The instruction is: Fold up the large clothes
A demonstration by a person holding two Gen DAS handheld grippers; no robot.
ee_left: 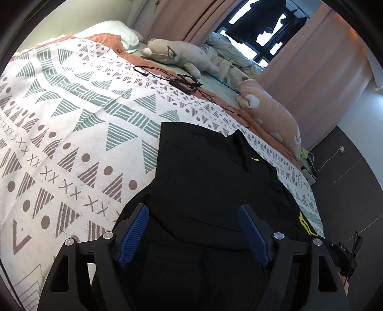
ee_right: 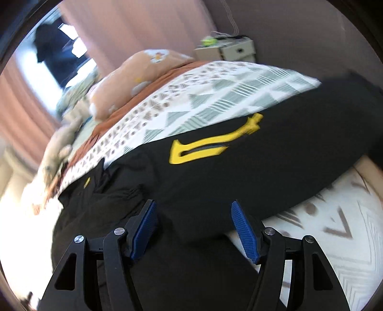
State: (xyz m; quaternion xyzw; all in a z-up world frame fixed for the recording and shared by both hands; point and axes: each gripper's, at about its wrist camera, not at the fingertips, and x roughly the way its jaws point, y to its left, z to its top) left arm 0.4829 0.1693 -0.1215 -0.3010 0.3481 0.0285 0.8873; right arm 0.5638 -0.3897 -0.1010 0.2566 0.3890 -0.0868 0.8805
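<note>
A large black garment (ee_left: 210,181) with yellow markings lies on the patterned bedspread (ee_left: 71,119). It has a collar toward the far end and a yellow logo (ee_left: 306,223) at its right side. My left gripper (ee_left: 194,213) is open just above the garment's near part, with nothing between its blue pads (ee_left: 134,234). In the right wrist view the same garment (ee_right: 215,172) spreads across the bedspread (ee_right: 215,95), its yellow logo (ee_right: 203,148) ahead. My right gripper (ee_right: 194,210) is open over the garment's near edge, empty. That view is motion-blurred.
A beige plush toy (ee_left: 177,55), a peach plush pillow (ee_left: 270,117) and a black cable with charger (ee_left: 186,83) lie at the far side of the bed. Pink curtains (ee_left: 186,19) and a window stand behind. A white nightstand (ee_right: 229,50) stands beyond the bed corner.
</note>
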